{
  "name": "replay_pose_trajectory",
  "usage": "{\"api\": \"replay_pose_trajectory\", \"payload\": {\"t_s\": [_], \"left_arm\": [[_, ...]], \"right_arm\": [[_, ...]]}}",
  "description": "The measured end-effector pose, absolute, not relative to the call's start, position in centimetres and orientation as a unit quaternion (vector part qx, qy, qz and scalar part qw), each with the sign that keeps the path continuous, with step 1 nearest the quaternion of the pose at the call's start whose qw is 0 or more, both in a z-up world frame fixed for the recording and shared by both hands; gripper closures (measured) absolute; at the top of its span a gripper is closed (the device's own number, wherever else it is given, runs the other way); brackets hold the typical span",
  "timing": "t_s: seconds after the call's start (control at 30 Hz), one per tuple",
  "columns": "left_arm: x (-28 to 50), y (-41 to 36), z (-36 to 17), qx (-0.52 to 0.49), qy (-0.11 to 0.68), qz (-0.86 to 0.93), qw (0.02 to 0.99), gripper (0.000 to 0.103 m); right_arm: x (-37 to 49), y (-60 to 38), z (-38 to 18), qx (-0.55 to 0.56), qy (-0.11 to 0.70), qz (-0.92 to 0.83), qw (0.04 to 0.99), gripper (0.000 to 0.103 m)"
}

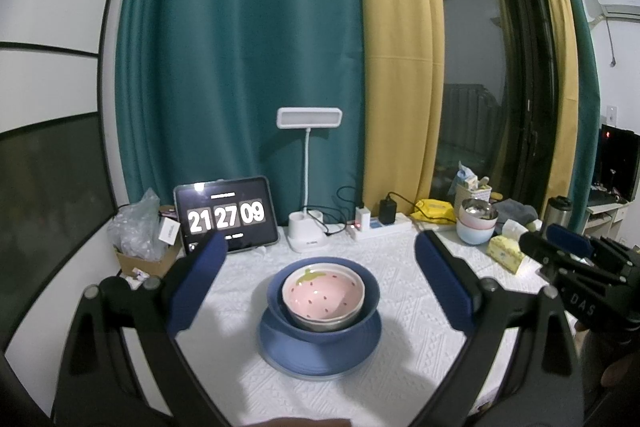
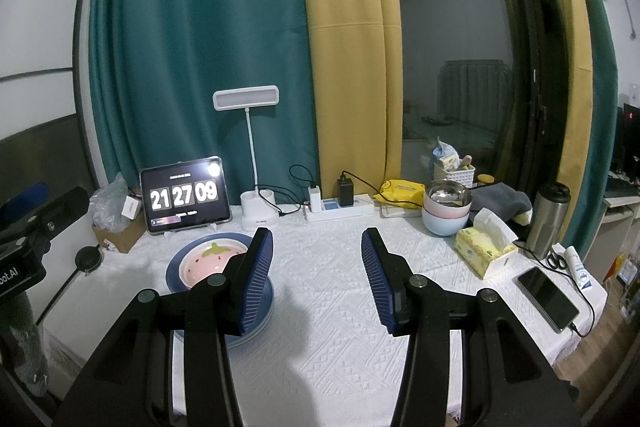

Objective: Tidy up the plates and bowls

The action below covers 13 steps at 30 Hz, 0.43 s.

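Stack: a strawberry bowl [image 1: 323, 297] nested inside a blue bowl [image 1: 324, 327], on blue plates [image 1: 320, 355], mid-tabletop [image 1: 400, 379], in front of the lamp [image 1: 308, 187].
Left tongs [image 1: 322, 255]: apart, empty, straddling the stack without touching.
Right tongs [image 2: 317, 255]: apart, empty, right of the stack.
Other bowls [image 2: 446, 213]: 3 stacked, far right of the lamp.

A white cloth [image 1: 400, 379] with a raised woven pattern covered the bench. The strawberry bowl [image 1: 322, 297] looked like glossy glazed ceramic, and the blue bowl [image 1: 370, 303] and plate [image 1: 320, 355] under it smoother, duller. The gripper pads [image 2: 256, 279] were ribbed blue rubber. The flask [image 2: 546, 219] was brushed metal.
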<state>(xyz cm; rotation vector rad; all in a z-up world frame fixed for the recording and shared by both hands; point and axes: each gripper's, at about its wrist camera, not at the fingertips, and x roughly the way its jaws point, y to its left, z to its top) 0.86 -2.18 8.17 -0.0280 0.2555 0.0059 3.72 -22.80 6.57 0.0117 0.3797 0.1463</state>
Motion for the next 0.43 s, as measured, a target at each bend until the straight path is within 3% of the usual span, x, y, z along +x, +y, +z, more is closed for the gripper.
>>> {"api": "replay_pose_trajectory", "payload": {"t_s": [0.43], "left_arm": [[1.25,-2.24,7.84,-0.016,0.131,0.005,0.991,0.007]], "right_arm": [[3.81,-22.77,6.40,0.008,0.191,0.077,0.979,0.054]]}}
